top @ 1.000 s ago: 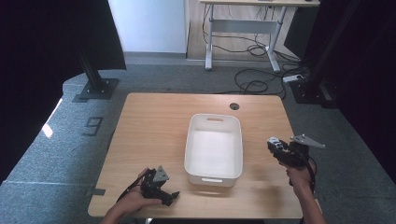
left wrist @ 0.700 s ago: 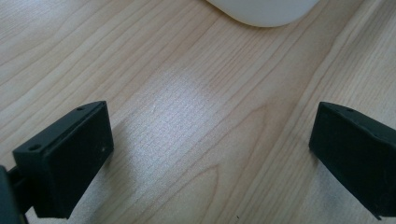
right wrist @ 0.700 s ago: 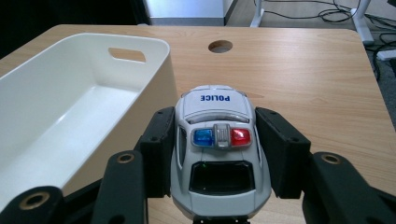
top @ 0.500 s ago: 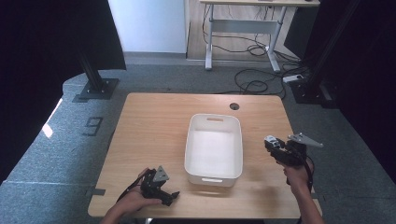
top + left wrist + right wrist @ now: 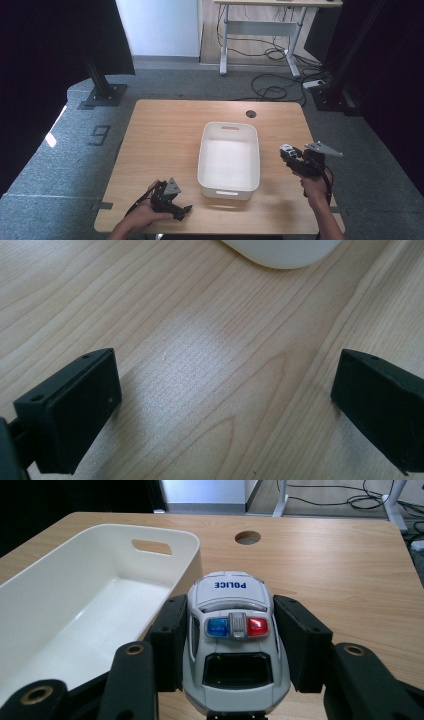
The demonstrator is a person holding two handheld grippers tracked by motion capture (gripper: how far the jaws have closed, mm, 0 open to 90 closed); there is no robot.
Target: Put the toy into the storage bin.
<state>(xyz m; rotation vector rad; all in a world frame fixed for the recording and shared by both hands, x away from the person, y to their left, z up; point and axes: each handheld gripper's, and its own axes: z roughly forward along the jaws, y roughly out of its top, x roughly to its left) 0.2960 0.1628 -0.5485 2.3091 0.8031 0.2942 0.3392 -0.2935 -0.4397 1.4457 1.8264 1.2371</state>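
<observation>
Toy police car (image 5: 235, 645) clamped between the black jaws of the right gripper (image 5: 232, 645), held by its two flanks, roof lights up, just beside the long wall of the white plastic bin (image 5: 75, 625) and above the wooden table (image 5: 325, 565); probably light, rigid, glossy and a little slippery, so best taken across the flat sides, not the rounded roof; wheels likely to roll once set down. Left gripper (image 5: 225, 405) spread wide, empty, low over bare wood near the bin's corner.
</observation>
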